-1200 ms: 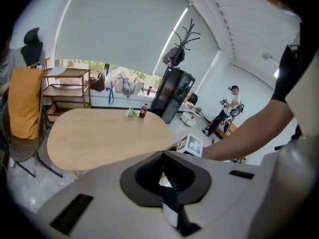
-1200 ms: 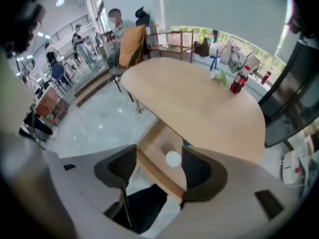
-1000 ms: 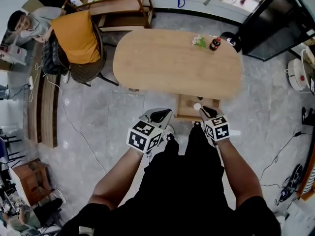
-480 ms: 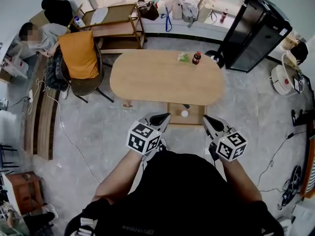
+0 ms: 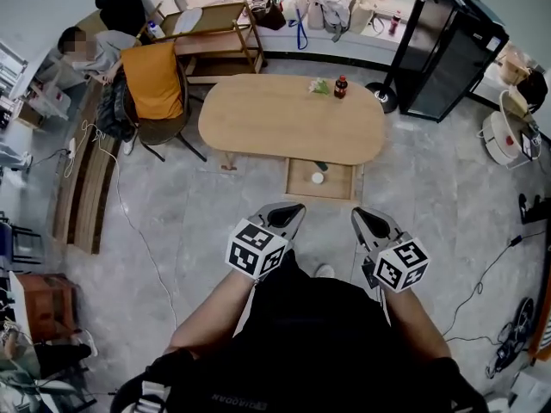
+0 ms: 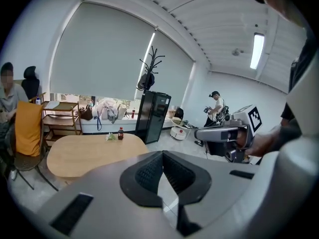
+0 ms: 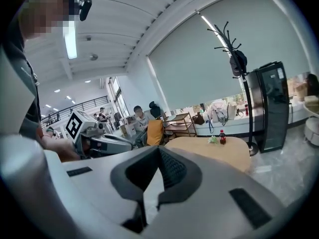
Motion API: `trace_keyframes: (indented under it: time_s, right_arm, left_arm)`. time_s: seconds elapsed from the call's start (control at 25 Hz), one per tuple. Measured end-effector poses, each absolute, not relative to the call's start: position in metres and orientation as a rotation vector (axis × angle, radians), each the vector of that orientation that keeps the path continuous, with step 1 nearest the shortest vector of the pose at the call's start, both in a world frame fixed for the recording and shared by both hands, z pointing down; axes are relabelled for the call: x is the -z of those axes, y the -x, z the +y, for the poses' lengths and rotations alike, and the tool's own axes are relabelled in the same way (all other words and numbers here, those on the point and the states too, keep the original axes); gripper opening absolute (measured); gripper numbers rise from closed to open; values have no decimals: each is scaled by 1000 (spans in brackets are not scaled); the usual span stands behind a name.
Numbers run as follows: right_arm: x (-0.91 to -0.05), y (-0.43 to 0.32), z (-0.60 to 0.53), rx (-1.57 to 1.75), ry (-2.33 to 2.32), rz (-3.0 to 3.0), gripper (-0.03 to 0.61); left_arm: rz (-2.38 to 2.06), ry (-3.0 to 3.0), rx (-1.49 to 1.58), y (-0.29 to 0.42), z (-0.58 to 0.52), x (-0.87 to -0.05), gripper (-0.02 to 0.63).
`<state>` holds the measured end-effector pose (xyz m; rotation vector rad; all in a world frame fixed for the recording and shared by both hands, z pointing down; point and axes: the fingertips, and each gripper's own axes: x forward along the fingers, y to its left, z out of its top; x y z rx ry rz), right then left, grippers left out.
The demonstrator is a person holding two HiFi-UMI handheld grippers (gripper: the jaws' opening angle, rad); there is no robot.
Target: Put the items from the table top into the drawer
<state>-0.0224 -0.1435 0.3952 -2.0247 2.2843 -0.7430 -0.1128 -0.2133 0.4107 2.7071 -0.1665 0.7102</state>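
Note:
The oval wooden table (image 5: 275, 123) carries a small dark bottle with a red cap (image 5: 341, 87) and a green-and-white item (image 5: 320, 85) at its far end. Under its near edge the drawer (image 5: 297, 181) stands pulled out, holding a white round item (image 5: 318, 178) and a small dark item (image 5: 320, 165). My left gripper (image 5: 291, 211) and right gripper (image 5: 360, 218) hover side by side short of the drawer, both shut and empty. In the left gripper view the left gripper (image 6: 162, 154) faces the bottle (image 6: 120, 133). The right gripper (image 7: 159, 151) sees that bottle (image 7: 222, 137) too.
A chair draped in orange cloth (image 5: 153, 80) stands left of the table with a seated person (image 5: 90, 48) behind it. A wooden trolley (image 5: 213, 26) and a black cabinet (image 5: 452, 54) stand at the back. Cables trail over the grey floor (image 5: 172, 222).
Both grippers have pulled back and up from the drawer, and the table now lies farther off. The right gripper has left the white item in the drawer and shut empty.

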Motion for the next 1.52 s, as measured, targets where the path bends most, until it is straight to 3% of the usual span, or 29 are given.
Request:
trace_keyframes:
  time_s: [0.48,1.52]
  right_arm:
    - [-388,51,-96,727,1970,2311,2]
    - [-396,91,-150,741,2145,2219,2]
  left_arm:
    - [-221,-2723,-729,136,-187,-394,5]
    - [-33,-2754,-755,161,-236,-395,5]
